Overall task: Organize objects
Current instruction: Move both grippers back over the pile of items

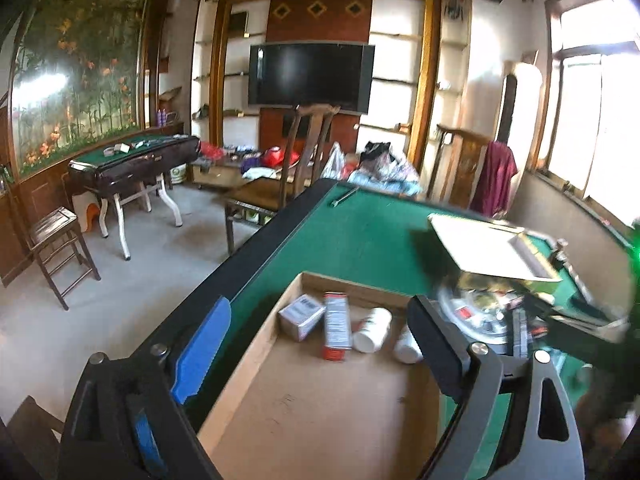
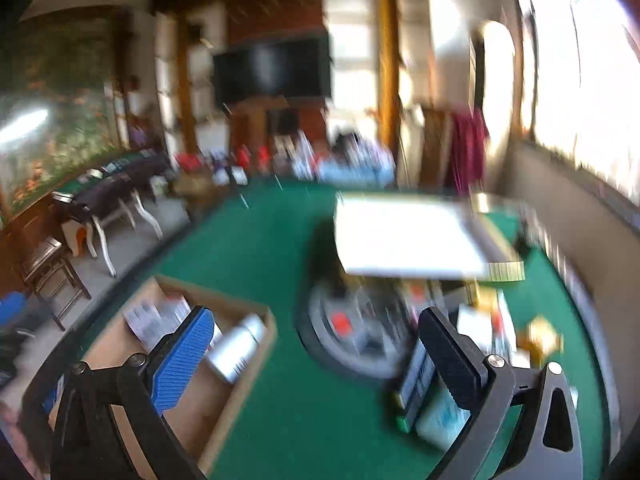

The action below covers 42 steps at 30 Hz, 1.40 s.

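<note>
A shallow cardboard tray [image 1: 256,352] lies on the green table [image 1: 360,232]. At its far end lie a grey box [image 1: 301,316], a red and white box [image 1: 337,326] and two white bottles [image 1: 373,329]. My left gripper [image 1: 320,354] hovers open above the tray with nothing between its fingers. In the blurred right wrist view the tray [image 2: 256,364] sits at the lower left with boxes and a white bottle [image 2: 236,350] in it. My right gripper [image 2: 316,356] is open and empty over the green felt, between the tray and a pile of small packs [image 2: 424,384].
A round dish [image 1: 476,312] with mixed small items sits right of the tray, and a white flat box [image 1: 492,248] stands raised over it. A pen-like tool [image 1: 344,196] lies at the table's far edge. Wooden chairs [image 1: 280,188], another green table [image 1: 132,156] and clutter stand beyond.
</note>
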Motion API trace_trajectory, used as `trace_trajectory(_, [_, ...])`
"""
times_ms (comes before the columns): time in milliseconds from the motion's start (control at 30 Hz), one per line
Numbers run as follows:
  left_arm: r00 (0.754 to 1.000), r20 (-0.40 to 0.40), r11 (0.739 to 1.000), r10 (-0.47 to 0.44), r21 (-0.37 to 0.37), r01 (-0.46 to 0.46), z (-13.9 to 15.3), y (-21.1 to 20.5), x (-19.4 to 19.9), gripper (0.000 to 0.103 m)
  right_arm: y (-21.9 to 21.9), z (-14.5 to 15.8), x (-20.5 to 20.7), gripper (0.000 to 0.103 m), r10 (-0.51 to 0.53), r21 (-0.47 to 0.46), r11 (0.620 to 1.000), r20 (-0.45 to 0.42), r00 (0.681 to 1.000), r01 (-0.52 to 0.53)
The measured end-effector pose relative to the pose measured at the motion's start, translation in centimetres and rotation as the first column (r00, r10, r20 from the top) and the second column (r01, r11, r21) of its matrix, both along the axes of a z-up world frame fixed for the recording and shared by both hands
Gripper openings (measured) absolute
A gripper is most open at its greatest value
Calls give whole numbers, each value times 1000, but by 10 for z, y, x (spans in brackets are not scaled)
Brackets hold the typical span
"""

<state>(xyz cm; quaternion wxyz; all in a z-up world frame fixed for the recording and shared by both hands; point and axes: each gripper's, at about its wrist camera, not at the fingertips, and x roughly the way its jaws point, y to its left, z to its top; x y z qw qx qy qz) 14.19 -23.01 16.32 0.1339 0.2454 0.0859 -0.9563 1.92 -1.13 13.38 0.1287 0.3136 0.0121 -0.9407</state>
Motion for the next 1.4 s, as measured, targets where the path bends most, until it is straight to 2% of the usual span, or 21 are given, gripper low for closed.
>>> trace_trajectory(67, [1000,-25,1000,-1,-9,1,9,10,10,91,24,-8,-2,103,-33,-61,998,22,999,35])
trace_trajectory(100, [999,-31,1000,-6,-21,6,14,16,14,92,31,-10,-2,103,-49,-63,997,16,999,50])
trace_trajectory(333, [997,-44,996,-62,-63,59,33,46,24,93,54,-4,8,103,-53,11,998,-72,996,54])
trace_trajectory(500, [985,14,981,-171,-87,172,24,80,6,94,81,-5,12,103,-83,60,994,-125,989,91])
trace_trajectory(633, [953,94,957,-287,-22,290,1,113,-20,94,123,2,17,103,-164,48,983,-169,972,174])
trace_trajectory(733, [929,132,938,-345,18,346,-19,136,-37,94,163,3,15,103,-241,11,969,-186,953,247])
trace_trajectory(833, [905,171,920,-390,36,390,-42,158,-54,94,189,-1,11,103,-293,18,954,-183,938,301])
trace_trajectory(933, [877,208,898,-432,17,439,-60,183,-70,94,215,-9,6,103,-337,11,939,-170,926,344])
trace_trajectory(1067, [854,272,885,-444,-13,465,-79,213,-91,94,248,-24,-2,103,-389,-81,921,-110,915,382])
trace_trajectory(1167, [825,280,861,-491,16,508,-90,233,-105,94,259,-33,-11,103,-377,-117,921,-31,926,371])
trace_trajectory(1267, [798,283,835,-532,21,549,-99,258,-117,94,263,-34,-9,103,-371,-153,918,-11,928,365])
trace_trajectory(1333, [784,297,822,-544,2,570,-105,275,-126,94,264,-34,-8,103,-370,-164,917,-10,929,363])
trace_trajectory(1400, [779,316,812,-541,-47,582,-112,291,-134,93,265,-35,-8,103,-372,-162,917,-9,928,365])
